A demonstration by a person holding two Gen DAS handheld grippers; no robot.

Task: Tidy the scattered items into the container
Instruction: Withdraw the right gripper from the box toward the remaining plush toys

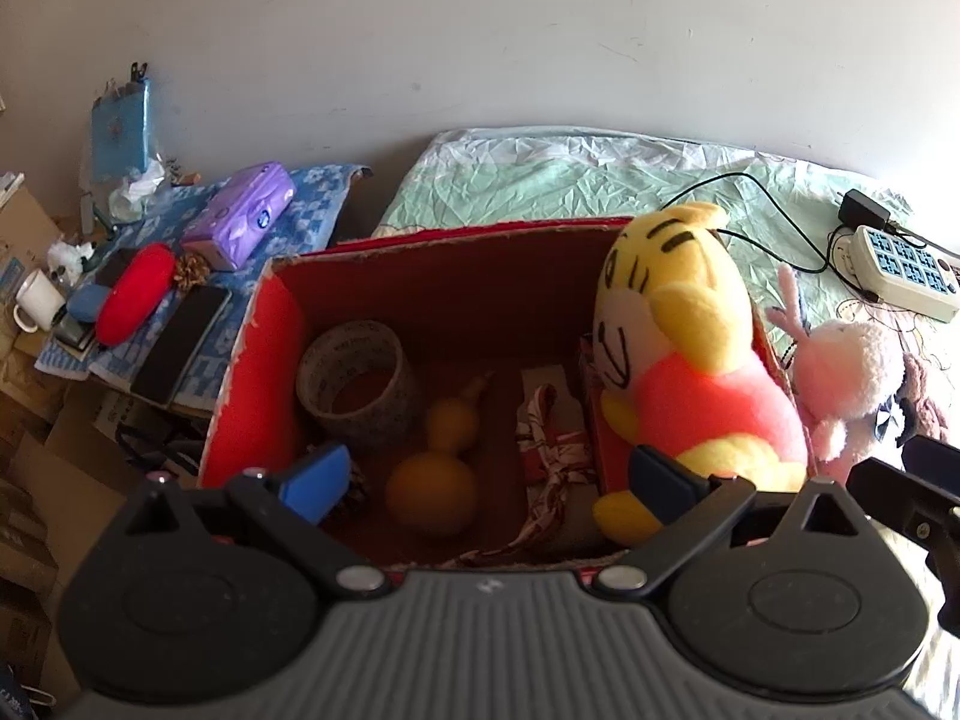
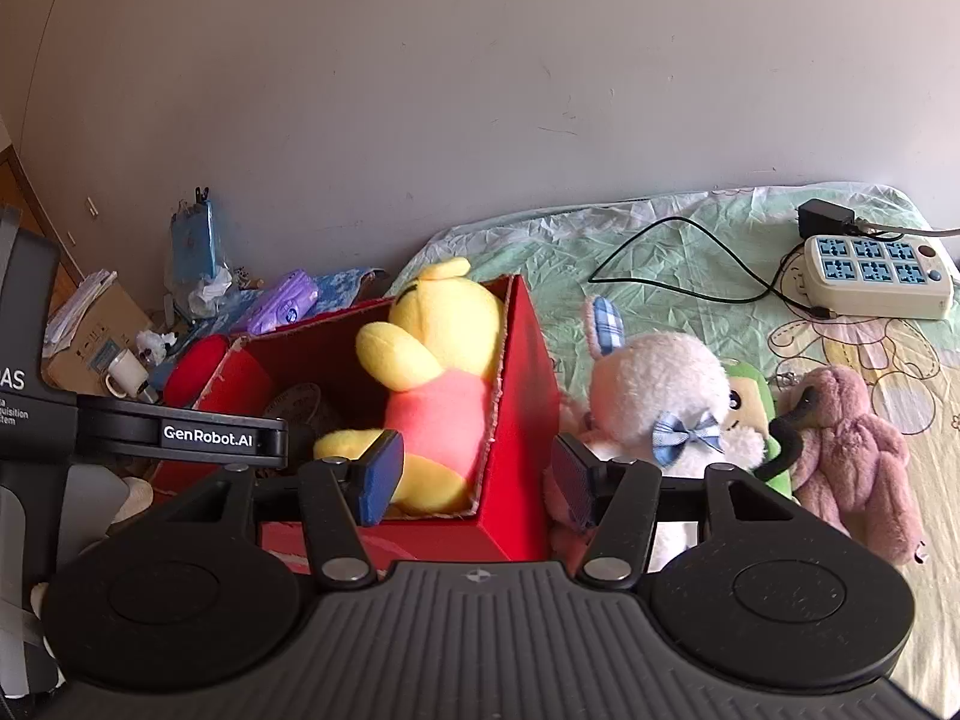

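A red cardboard box (image 1: 264, 372) (image 2: 522, 360) stands on the bed. Inside lie a tape roll (image 1: 357, 387), a yellow gourd (image 1: 438, 468), a patterned red-and-white bundle (image 1: 552, 450) and a yellow tiger plush (image 1: 690, 360) (image 2: 432, 384) leaning on the right wall. My left gripper (image 1: 492, 480) is open and empty above the box's near edge. My right gripper (image 2: 477, 480) is open and empty, straddling the box's right wall. A white-pink bunny plush (image 2: 654, 396) (image 1: 852, 384), a green plush (image 2: 750, 402) and a pink plush (image 2: 852, 450) lie on the bed right of the box.
A power strip (image 2: 876, 276) with a black adapter and cable lies at the far right of the bed. Left of the bed, a cluttered side table holds a purple tissue pack (image 1: 240, 216), a red cushion (image 1: 135, 294), a phone (image 1: 180, 348) and a white mug (image 1: 36, 300).
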